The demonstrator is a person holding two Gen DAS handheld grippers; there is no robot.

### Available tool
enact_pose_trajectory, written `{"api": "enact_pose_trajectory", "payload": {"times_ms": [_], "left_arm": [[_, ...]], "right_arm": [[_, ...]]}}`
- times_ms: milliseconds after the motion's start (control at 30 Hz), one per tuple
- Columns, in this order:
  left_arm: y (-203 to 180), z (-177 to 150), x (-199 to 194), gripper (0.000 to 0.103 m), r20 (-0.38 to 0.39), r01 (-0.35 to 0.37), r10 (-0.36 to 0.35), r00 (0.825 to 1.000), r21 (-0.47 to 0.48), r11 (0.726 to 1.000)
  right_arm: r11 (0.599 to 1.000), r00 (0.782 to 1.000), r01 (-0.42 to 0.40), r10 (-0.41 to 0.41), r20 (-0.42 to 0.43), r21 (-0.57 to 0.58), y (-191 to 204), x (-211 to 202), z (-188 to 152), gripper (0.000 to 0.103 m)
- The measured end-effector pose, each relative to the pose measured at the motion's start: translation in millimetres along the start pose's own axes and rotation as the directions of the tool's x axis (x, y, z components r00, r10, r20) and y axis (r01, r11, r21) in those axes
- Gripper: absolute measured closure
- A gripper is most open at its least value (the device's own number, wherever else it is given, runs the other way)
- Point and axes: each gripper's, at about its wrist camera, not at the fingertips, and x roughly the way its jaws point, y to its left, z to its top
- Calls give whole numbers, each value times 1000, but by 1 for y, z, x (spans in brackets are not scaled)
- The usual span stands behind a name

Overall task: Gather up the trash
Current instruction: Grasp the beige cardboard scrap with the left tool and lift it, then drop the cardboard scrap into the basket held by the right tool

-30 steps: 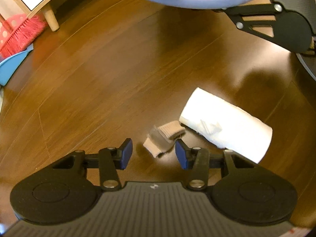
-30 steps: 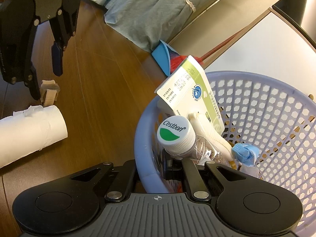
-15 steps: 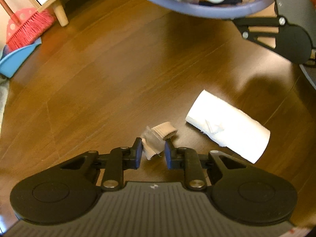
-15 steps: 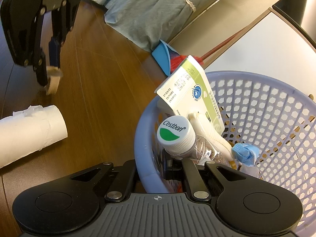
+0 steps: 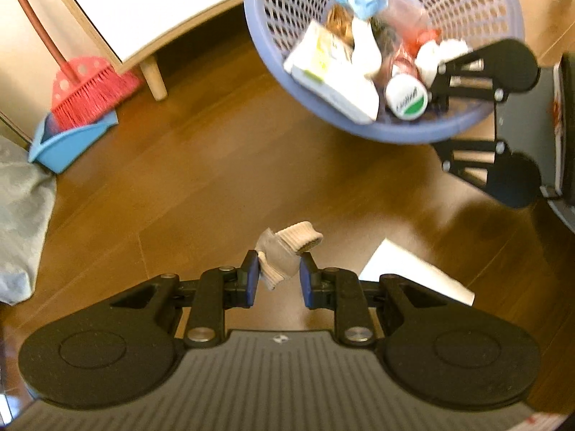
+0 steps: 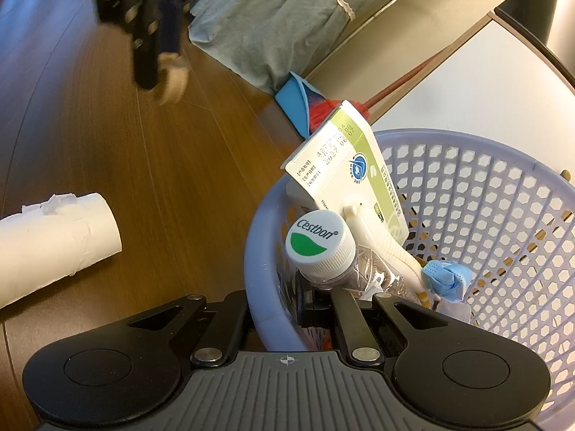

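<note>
left claw (image 5: 276,277) pinches a beige scrap (image 5: 284,253) above the floor; right claw (image 6: 284,309) clamps the basket rim (image 6: 257,251).

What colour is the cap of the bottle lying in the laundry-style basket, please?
White with a green patch, the bottle cap shows best in the right wrist view.

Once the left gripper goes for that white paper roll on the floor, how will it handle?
The roll lies on its side on smooth wood floor, so a nudge probably rolls it. It looks hollow and light, likely crushable. Its torn outer paper may peel.
</note>
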Motion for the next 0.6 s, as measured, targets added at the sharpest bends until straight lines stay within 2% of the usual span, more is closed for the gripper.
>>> {"api": "enact_pose_trajectory", "payload": {"times_ms": [300,600], "left_arm": [[4,37,-31,83,93,-37,34,995,32,999],[-18,103,-53,83,245,-51,17,969,134,990]], "right_arm": [[1000,1000,0,0,-1,0,1,-1,0,99],[1000,1000,0,0,-1,1,0,-1,0,99]]}}
